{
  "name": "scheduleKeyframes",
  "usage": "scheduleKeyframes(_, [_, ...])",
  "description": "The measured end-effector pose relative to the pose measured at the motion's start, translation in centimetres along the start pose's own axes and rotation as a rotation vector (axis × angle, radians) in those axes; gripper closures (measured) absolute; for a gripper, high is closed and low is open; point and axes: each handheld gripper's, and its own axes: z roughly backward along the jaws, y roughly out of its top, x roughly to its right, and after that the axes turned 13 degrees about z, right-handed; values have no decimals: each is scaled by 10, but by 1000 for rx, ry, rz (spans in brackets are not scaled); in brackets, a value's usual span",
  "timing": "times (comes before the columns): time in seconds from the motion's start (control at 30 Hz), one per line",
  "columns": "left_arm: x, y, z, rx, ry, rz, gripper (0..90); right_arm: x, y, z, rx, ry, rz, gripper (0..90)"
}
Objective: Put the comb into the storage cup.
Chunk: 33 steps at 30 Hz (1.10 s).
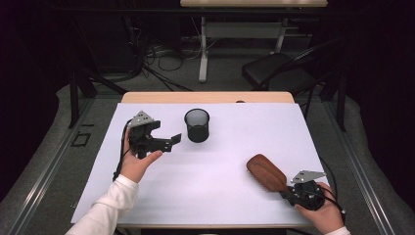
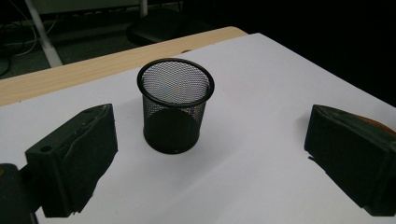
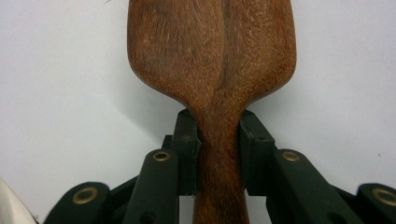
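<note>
brush in the right tongs, cup ahead of the left

nearest, the right tongs are clamped on the handle of a wooden brush, whose broad head lies low over the white sheet on the tabletop. further in, the left tongs stand wide apart with nothing between them, pointing at the black mesh cup, upright just beyond. bare sheet separates brush and cup. behind the tabletop: a black chair and tangled floor cables.

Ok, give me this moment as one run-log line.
right claw: shut on wooden brush handle | left claw: open, facing mesh cup | cup: upright on white sheet | brush not yet in cup
</note>
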Motion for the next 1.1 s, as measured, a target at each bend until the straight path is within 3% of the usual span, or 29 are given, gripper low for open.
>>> scheduleKeyframes(0.2, [0, 1, -4, -2, 3, -1, 26, 0, 0, 0, 8, -11, 6, 716])
scheduleKeyframes(0.67, [-3, 9, -10, -1, 10, 10, 26, 1, 0, 3, 40, -34, -36, 716])
scheduleKeyframes(1.1, [-7, 16, -10, -5, 12, 22, 26, 2, 9, 12, 103, -14, -71, 716])
